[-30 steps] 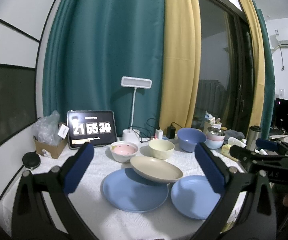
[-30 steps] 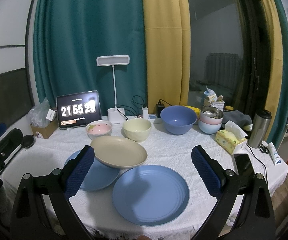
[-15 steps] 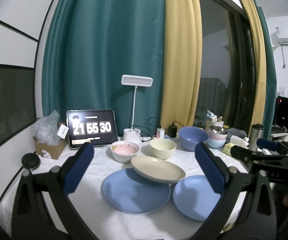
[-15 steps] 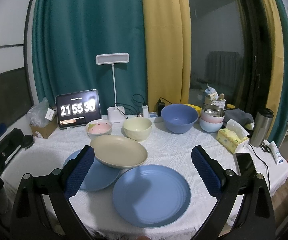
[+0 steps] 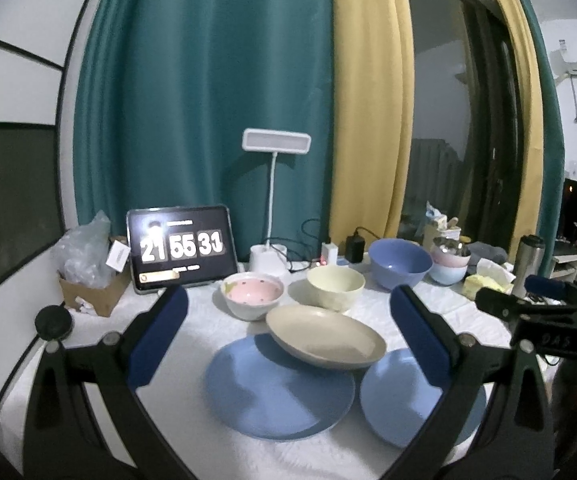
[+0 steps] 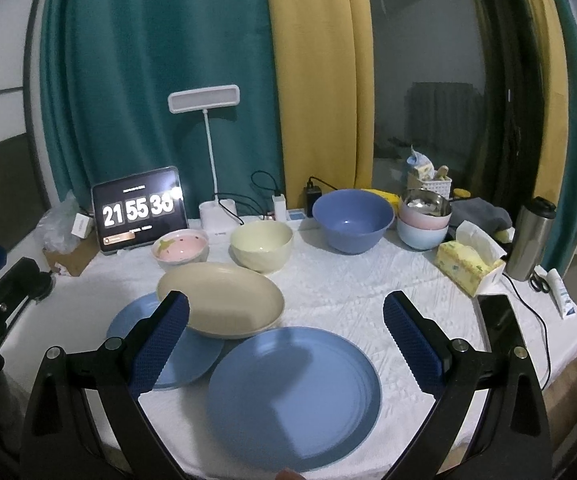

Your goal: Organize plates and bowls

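While both grippers hang above the near edge of the table, its white cloth shows a quilted, bumpy weave; the left gripper is spread wide with nothing between its ribbed blue pads, and the right gripper is spread just as wide, its pads dimpled and rubbery; two flat, smooth, matte blue plates lie at the front, the near blue plate with faint concentric rings and the far blue plate to its left; a shallow oval beige dish rests tilted with one edge on the far blue plate, just beside the near one; behind it stand a small round pink bowl with dark speckles, a glossy cream bowl, and a deep, smooth blue bowl; further right a shiny metal bowl sits nested in a stack of pastel bowls; a soft yellow tissue box and a brushed steel flask stand well to the right; a clock tablet leans at the back beside a white lamp with a flat rectangular head; compared with a second ago the dishes lie as they did, the left view sits slightly closer to them and blurrier, and the clock reads 21 55 31 in the left view rather than 30
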`<state>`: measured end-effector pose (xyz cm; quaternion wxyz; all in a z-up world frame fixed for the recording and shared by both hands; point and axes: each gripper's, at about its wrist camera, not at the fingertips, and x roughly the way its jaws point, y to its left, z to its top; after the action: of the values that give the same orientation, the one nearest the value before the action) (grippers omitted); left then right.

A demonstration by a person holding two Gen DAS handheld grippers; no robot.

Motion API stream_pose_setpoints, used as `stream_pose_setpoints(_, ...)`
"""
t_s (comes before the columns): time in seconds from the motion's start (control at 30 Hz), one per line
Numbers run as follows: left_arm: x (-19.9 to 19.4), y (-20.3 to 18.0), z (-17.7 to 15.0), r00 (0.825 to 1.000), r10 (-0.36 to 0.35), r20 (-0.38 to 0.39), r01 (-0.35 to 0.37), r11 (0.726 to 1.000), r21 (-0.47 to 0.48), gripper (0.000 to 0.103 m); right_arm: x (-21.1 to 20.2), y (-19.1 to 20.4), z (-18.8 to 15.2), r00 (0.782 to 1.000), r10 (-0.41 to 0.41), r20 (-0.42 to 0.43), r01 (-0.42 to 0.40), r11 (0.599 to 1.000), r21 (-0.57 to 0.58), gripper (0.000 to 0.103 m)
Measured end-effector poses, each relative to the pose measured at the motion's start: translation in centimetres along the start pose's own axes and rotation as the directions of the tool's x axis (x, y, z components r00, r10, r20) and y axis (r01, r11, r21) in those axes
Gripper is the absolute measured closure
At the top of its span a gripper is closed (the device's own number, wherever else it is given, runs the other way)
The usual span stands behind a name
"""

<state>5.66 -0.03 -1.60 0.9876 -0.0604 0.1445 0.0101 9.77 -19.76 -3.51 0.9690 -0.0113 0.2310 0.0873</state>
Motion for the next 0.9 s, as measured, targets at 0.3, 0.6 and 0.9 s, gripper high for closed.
stream_pose_setpoints(0.3, 4.7, 0.3, 0.1, 1.0, 0.012, -0.023, -0.012, 1.0, -0.017, 0.001, 4.3, -1.1, 0.8, 0.998, -0.005, -0.058, 0.005, 1.0, 0.004, 0.003)
stream_pose_setpoints(0.6, 10.3, 0.4, -0.8, 0.993, 0.017, -0.121, -0.021, 0.999, -0.03, 0.002, 10.0, -2.0, 1.0, 0.989, 0.002, -0.145, -0.002, 1.0, 0.0, 0.003)
stream_pose_setpoints(0.9, 15.5, 0.7, -2.5, 0.975, 0.026, -0.221, -0.029, 1.0, -0.009, 0.002, 15.3, -2.6, 0.4, 0.971, 0.046, -0.235, -0.039, 0.999, 0.034, 0.004)
